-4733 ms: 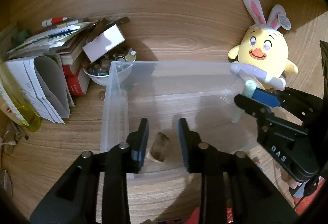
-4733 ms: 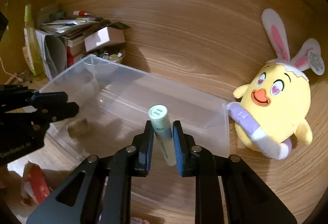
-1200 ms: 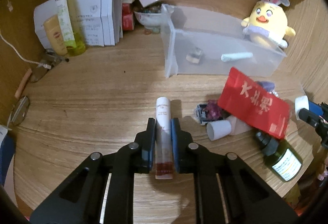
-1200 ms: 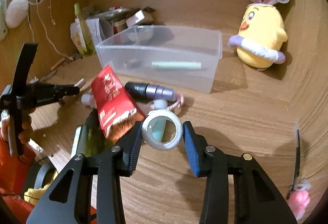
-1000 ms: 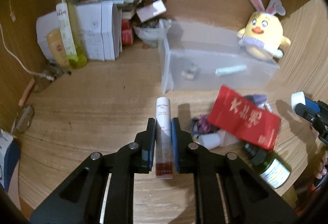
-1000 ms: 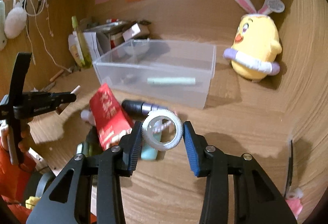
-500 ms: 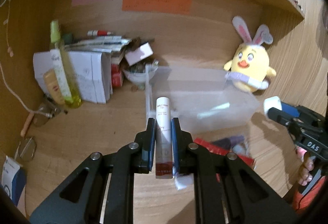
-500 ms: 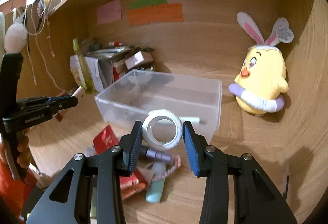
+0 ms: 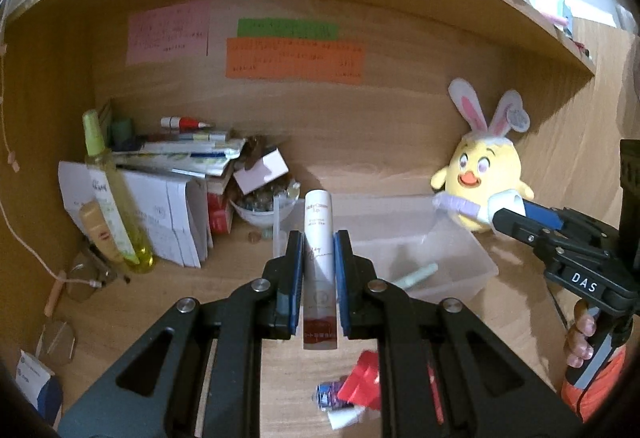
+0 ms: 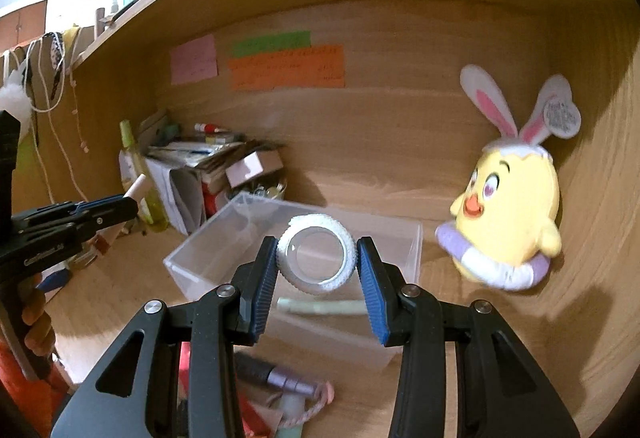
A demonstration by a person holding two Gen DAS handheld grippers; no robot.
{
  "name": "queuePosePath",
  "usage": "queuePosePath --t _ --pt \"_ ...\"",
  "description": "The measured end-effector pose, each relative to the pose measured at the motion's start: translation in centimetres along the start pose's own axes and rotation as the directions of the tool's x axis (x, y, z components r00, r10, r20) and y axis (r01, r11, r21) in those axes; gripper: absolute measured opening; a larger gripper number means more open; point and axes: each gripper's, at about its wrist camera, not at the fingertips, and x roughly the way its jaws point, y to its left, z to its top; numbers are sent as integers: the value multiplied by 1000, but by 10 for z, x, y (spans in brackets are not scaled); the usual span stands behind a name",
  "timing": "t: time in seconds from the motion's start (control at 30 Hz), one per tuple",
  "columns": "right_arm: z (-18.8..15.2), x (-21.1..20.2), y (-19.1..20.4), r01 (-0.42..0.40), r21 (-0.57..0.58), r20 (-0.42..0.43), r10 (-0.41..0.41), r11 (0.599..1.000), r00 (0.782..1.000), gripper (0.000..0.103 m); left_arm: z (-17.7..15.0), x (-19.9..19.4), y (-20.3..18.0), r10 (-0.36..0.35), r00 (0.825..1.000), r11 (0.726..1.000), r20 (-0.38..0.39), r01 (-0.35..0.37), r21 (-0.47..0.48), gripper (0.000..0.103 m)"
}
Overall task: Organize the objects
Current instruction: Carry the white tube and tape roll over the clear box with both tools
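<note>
I see a white lip-balm tube (image 9: pixel 319 262) upright between my left fingers, a white ribbed ring (image 10: pixel 316 254) between my right, and a pale green stick (image 10: pixel 324 306) lying flat in the clear bin (image 10: pixel 414 250).

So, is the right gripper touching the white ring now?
Touching. In the right wrist view both pads of the right gripper press on the sides of the white ring, held above the clear bin.

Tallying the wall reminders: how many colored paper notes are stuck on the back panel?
3: pink note at left, green note right of it, orange note directly below the green.
</note>
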Motion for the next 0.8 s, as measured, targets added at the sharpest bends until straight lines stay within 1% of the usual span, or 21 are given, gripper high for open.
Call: queuePosePath --t 0.17,0.27,0.43,0.57,0.8 --pt "17 12 -4 30 -20 7 -30 999 1000 37 10 13 1 2 1000 1000 4 -2 -18 15" --pt "19 24 -6 51 -30 -7 -51 998 999 36 12 25 1 3 1000 1000 -10 -4 -27 15" --pt "10 53 -15 50 -9 -71 -51 999 996 37 12 51 4 8 998 999 -56 -10 -34 15" --pt "-2 76 -22 46 5 -142 -45 999 989 37 8 74 7 16 995 999 -99 -19 -37 15" --pt "-14 94 -26 51 -7 -207 -52 999 977 37 -4 110 10 23 984 998 -176 -32 -49 15"
